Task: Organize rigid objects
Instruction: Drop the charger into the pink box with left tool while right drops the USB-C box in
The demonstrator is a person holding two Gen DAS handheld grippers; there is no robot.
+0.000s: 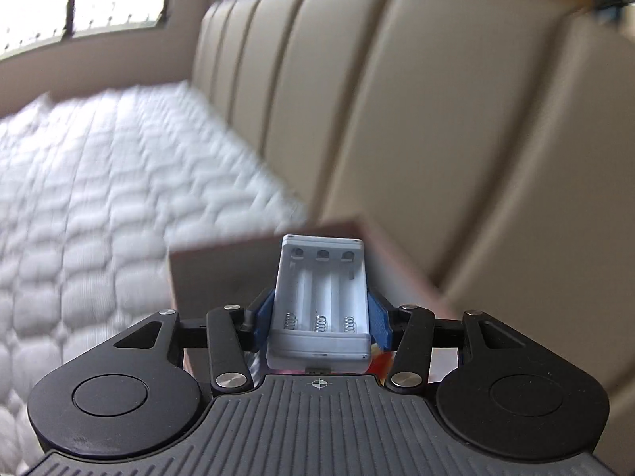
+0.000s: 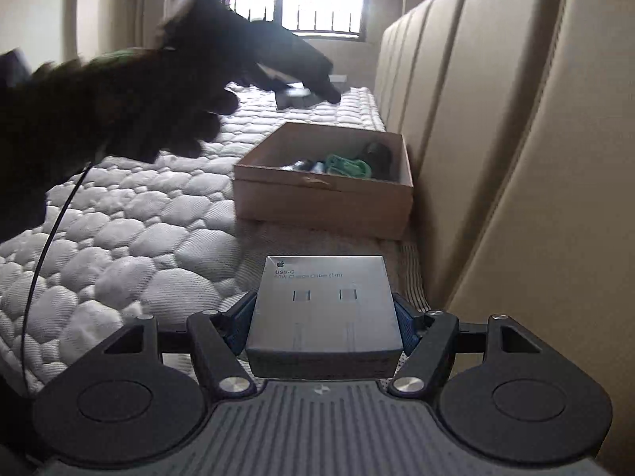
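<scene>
In the left wrist view, my left gripper (image 1: 321, 311) is shut on a white battery holder (image 1: 321, 289) with three empty slots and springs. Its blue pads (image 1: 262, 317) press on the holder's sides. A blurred cardboard box (image 1: 222, 273) lies just behind the holder. In the right wrist view, my right gripper (image 2: 323, 319) is shut on a flat white USB-C cable box (image 2: 323, 301), held above the mattress. Ahead of it an open cardboard box (image 2: 323, 202) holds a green item (image 2: 349, 166) and other small things. A dark gloved hand (image 2: 119, 111) carries the left gripper (image 2: 313, 87) beyond that box.
A white quilted mattress (image 2: 119, 246) fills the left side. A beige padded headboard (image 2: 516, 139) runs along the right, right beside the cardboard box. A barred window (image 2: 321, 0) lies at the far end. A thin black cable (image 2: 43, 261) hangs at the left.
</scene>
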